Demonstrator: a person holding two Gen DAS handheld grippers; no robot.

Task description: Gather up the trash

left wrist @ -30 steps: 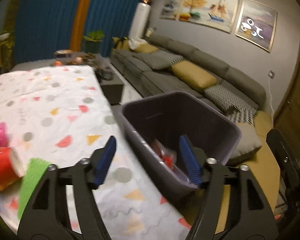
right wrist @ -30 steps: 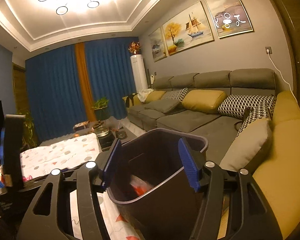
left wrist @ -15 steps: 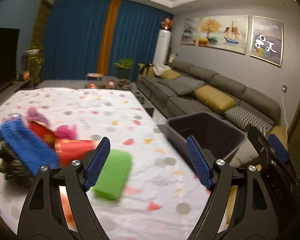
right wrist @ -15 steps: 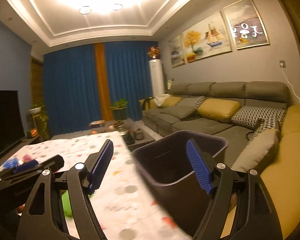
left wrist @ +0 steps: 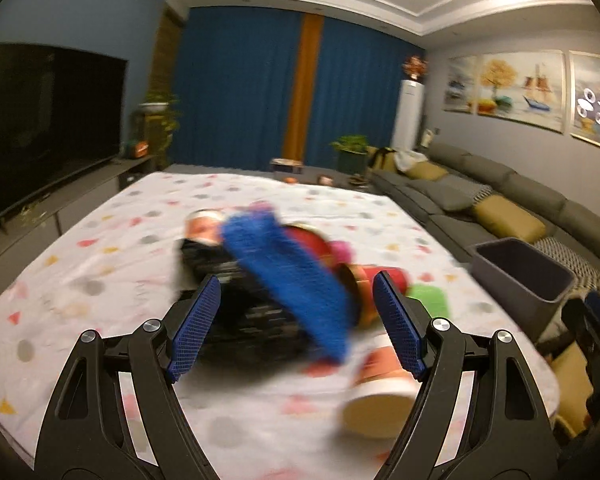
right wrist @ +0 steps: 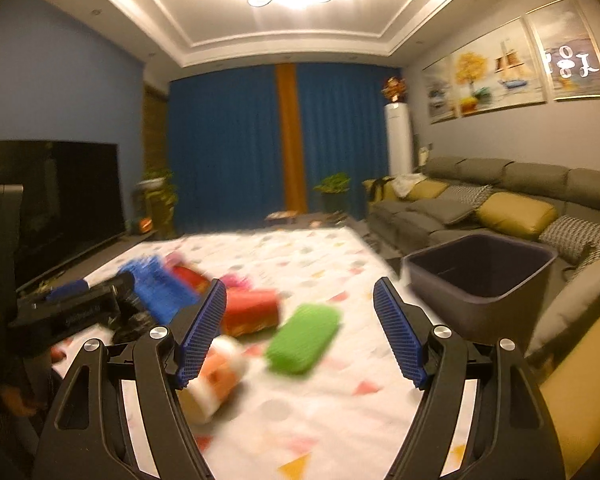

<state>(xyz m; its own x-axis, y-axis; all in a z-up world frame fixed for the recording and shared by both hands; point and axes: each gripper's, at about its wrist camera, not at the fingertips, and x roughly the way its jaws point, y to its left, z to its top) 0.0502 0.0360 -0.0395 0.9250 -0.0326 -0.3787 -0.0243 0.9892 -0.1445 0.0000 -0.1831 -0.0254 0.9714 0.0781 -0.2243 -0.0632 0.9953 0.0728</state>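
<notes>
A pile of trash lies on the patterned tablecloth: a blue mesh piece, a black wrapper, a red carton, a green sponge-like pad and a tipped paper cup. The cup also shows in the right wrist view. My left gripper is open just before the blue mesh and black wrapper. My right gripper is open above the green pad and cup. The dark trash bin stands at the table's right edge.
A grey sofa with yellow cushions runs along the right wall behind the bin. A TV stands at the left. Blue curtains and potted plants are at the back. The left gripper's body shows at left in the right view.
Both grippers have swung left, away from the bin and toward the trash pile. The pile is now between the left gripper's fingers. Both stay open and empty.
</notes>
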